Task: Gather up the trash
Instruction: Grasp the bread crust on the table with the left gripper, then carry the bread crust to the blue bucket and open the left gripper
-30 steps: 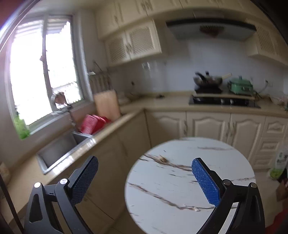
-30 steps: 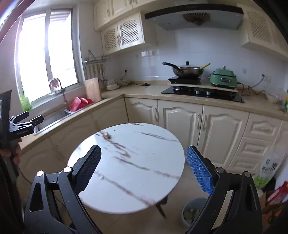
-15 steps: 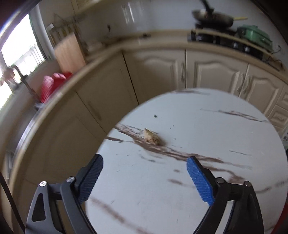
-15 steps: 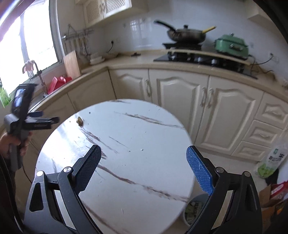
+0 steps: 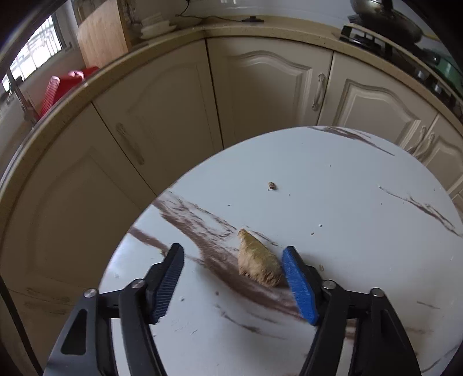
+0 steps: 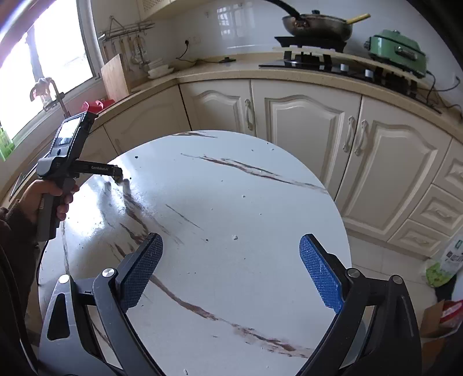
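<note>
Now the left gripper [image 5: 233,273] sits low over the round white marble-patterned table [image 5: 361,231], far closer than a second ago, when it looked across the kitchen at the window and sink; half a second ago the tan crumpled scrap of trash [image 5: 259,266] lay well ahead of its tips, and it now lies between them. Its jaws stand apart, with the scrap just beside the blue pad of the right-hand finger [image 5: 299,285]; whether they touch cannot be told, and a clear gap remains to the dark left-hand finger [image 5: 167,280]. One such scrap lies on the brown veining, and one small dark crumb [image 5: 271,185] rests farther off toward the cabinets. The right gripper [image 6: 231,269] is spread wide and holds nothing, hanging above the table's near side much as it did half a second ago, though a little closer. From that view the left gripper [image 6: 117,173], held in the person's left hand [image 6: 47,196], has dropped its tips to the table's far left edge. Behind, one dark frying pan [image 6: 317,24] and one green electric cooker [image 6: 396,50] stand on the counter, and one wooden cutting board [image 6: 115,76] leans by the wall.
</note>
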The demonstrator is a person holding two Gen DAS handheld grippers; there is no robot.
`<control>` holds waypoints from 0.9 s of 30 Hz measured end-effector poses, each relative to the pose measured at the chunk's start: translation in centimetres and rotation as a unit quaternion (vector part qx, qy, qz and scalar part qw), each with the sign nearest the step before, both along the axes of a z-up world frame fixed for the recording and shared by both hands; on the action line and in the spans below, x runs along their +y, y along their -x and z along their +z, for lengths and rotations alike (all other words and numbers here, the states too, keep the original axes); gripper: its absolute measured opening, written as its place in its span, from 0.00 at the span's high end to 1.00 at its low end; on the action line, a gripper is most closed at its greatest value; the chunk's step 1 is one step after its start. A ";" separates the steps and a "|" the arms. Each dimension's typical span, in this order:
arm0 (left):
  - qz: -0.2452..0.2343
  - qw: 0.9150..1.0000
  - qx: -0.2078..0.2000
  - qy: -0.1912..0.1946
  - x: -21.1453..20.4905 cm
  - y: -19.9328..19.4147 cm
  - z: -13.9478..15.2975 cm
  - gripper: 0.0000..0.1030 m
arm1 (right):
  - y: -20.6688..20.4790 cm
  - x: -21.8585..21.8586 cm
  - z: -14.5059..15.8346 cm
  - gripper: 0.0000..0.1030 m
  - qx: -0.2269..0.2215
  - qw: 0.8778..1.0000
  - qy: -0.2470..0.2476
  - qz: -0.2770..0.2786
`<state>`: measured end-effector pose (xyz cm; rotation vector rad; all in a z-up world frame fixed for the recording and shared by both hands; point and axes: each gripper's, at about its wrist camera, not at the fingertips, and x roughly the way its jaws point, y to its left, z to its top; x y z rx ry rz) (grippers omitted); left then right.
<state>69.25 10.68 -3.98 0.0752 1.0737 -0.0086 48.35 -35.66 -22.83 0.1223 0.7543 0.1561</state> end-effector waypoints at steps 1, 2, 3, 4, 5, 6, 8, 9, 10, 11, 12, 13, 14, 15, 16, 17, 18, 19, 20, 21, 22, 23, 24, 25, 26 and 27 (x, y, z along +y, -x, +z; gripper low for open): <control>0.001 1.000 -0.003 0.010 0.1 -0.6 -0.1 0.47 | 0.0 0.0 -0.1 0.07 0.002 1.000 0.001 0.000; 0.001 1.000 -0.005 0.014 0.0 -0.4 -0.2 0.48 | -0.1 0.1 -0.1 0.07 0.002 1.000 0.001 0.000; 0.002 1.000 -0.006 0.017 0.1 -0.1 -0.3 0.54 | -0.1 0.1 -0.2 0.07 0.003 1.000 0.001 0.000; -0.004 1.000 -0.008 0.028 0.1 -0.7 -0.2 0.68 | -0.1 0.1 -0.2 0.07 0.005 1.000 0.000 -0.001; -0.007 0.999 -0.008 0.032 0.1 -0.6 -0.1 0.76 | 0.0 0.0 -0.2 0.07 0.005 1.000 -0.002 -0.002; -0.007 1.000 -0.008 0.028 0.0 -0.7 0.0 0.76 | 0.1 0.0 -0.2 0.07 0.005 1.000 -0.003 -0.002; -0.012 1.000 -0.008 0.021 -0.2 -0.7 0.2 0.77 | 0.4 -0.1 0.0 0.07 0.004 1.000 -0.003 -0.003; -0.012 1.000 -0.009 0.019 -0.2 -0.4 0.1 0.77 | 0.7 -0.2 0.1 0.07 0.004 1.000 -0.004 -0.004; -0.010 1.000 -0.013 0.014 -0.2 -0.2 0.3 0.83 | 0.9 -0.4 0.3 0.07 0.003 1.000 -0.006 -0.005; -0.013 1.000 -0.019 0.014 -0.4 0.2 0.8 0.83 | 1.4 -0.7 0.4 0.08 0.000 1.000 -0.008 -0.008; -0.020 0.999 -0.022 0.018 -0.8 1.1 1.2 0.83 | 1.7 -0.8 0.6 0.07 -0.002 1.000 -0.008 -0.012; -0.030 0.999 -0.031 0.017 -1.4 2.5 1.9 0.83 | 2.3 -1.2 0.8 0.07 -0.003 1.000 -0.012 -0.015; -0.040 0.998 -0.039 0.015 -2.1 3.6 2.5 0.83 | 2.8 -1.6 0.9 0.08 -0.004 1.000 -0.016 -0.017; -0.048 0.998 -0.045 0.014 -2.7 4.1 3.1 0.83 | 3.5 -2.1 1.0 0.08 -0.006 1.000 -0.018 -0.020; -0.059 0.997 -0.051 0.016 -3.4 4.8 3.8 0.83 | 4.3 -2.7 1.1 0.08 -0.006 1.000 -0.018 -0.025; -0.075 0.995 -0.058 0.025 -4.5 5.7 4.7 0.83 | 5.0 -3.2 1.1 0.08 -0.005 0.999 -0.017 -0.028; -0.091 0.993 -0.065 0.028 -5.7 6.8 5.6 0.83 | 6.0 -4.0 1.2 0.08 -0.005 0.999 -0.019 -0.034; -0.101 0.992 -0.069 0.029 -6.5 7.9 5.8 0.83 | 6.7 -4.7 1.3 0.08 -0.006 0.999 -0.020 -0.039; -0.117 0.990 -0.075 0.031 -8.1 9.8 6.5 0.83 | 7.8 -5.6 1.3 0.08 -0.008 0.999 -0.018 -0.048; -0.133 0.987 -0.081 0.034 -9.4 11.3 7.3 0.83 | 8.8 -6.4 1.4 0.08 -0.008 0.998 -0.018 -0.056; -0.150 0.984 -0.087 0.036 -11.0 12.5 7.9 0.83 | 10.1 -7.5 1.3 0.08 -0.009 0.998 -0.018 -0.066; -0.172 0.980 -0.092 0.043 -13.1 14.2 8.7 0.83 | 11.6 -8.9 1.2 0.08 -0.007 0.997 -0.016 -0.080; -0.192 0.975 -0.096 0.051 -15.0 16.2 9.3 0.83 | 12.6 -9.9 1.2 0.08 -0.005 0.996 -0.014 -0.090; -0.219 0.969 -0.096 0.060 -17.9 18.7 9.7 0.83 | 14.1 -11.3 1.0 0.08 -0.004 0.995 -0.015 -0.104; -0.240 0.964 -0.095 0.063 -19.8 19.9 10.3 0.83 | 15.7 -13.0 0.9 0.08 -0.002 0.993 -0.016 -0.118; -0.260 0.958 -0.092 0.072 -21.7 21.3 10.7 0.83 | 17.3 -14.5 0.7 0.08 0.001 0.991 -0.013 -0.132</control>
